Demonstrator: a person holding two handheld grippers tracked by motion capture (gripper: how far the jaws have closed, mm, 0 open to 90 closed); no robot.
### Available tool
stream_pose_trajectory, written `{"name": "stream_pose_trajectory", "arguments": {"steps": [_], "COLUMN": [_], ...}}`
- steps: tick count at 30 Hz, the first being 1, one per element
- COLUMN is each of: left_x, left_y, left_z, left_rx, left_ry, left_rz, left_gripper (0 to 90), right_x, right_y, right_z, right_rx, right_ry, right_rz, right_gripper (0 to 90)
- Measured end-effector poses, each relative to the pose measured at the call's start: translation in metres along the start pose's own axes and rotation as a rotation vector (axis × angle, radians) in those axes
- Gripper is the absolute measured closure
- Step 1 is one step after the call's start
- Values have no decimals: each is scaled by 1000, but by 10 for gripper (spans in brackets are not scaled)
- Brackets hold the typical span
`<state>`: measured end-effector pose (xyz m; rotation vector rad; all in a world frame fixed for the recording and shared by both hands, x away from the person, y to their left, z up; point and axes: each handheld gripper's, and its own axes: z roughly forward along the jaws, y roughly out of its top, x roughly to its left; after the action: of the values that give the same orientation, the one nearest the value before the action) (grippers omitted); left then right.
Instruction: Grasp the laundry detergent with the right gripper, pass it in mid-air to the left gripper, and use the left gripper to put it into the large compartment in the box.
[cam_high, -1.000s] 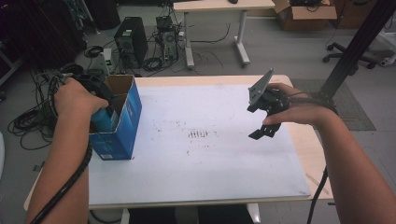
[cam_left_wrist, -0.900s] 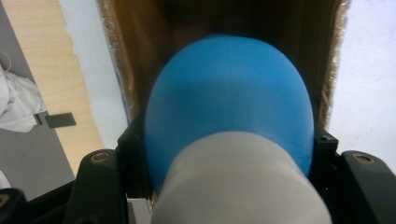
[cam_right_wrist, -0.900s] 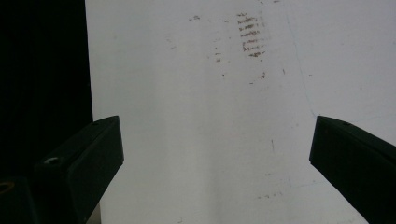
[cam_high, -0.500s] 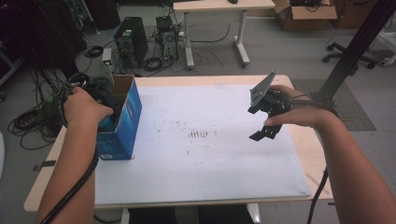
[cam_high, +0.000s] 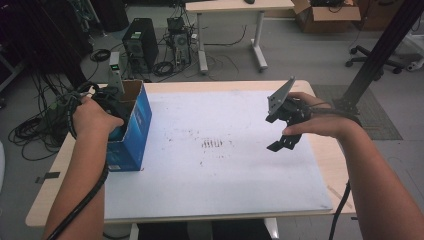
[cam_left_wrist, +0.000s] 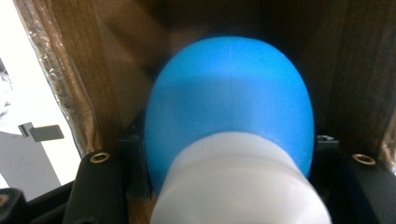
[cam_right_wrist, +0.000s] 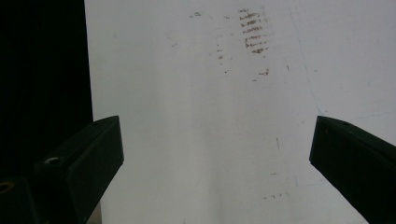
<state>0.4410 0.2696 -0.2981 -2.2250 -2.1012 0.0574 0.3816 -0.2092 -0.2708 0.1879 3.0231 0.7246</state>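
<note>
Your left gripper (cam_high: 117, 107), jaws clenched on the blue-and-white rounded plastic object (cam_left_wrist: 229, 121), is down inside the blue cardboard box (cam_high: 132, 137); release next, while your right gripper (cam_high: 284, 131) waits, jaws spread

The box (cam_high: 131, 127) stands at the table's (cam_high: 240, 210) left edge, holding the ball (cam_left_wrist: 229, 102).

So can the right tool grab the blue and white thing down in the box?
Probably not yet. The blue and white thing sits deep inside the box, gripped by the left tool; the right tool hovers open across the table.
</note>
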Motion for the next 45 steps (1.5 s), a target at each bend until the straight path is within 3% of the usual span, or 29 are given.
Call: {"name": "stream_pose_trajectory", "arguments": {"steps": [23,45], "left_x": [3,-3], "left_y": [-1,-7], "left_z": [-1,-29], "left_rx": [-7,-36], "left_ry": [-19,-1], "left_rz": [7,-3], "left_gripper": [326,255], "right_x": [-2,-3], "right_y": [-6,-8], "right_z": [-1,-1], "right_rx": [-4,-7], "right_ry": [-2,0], "right_rz": [23,19], "right_gripper": [26,26]}}
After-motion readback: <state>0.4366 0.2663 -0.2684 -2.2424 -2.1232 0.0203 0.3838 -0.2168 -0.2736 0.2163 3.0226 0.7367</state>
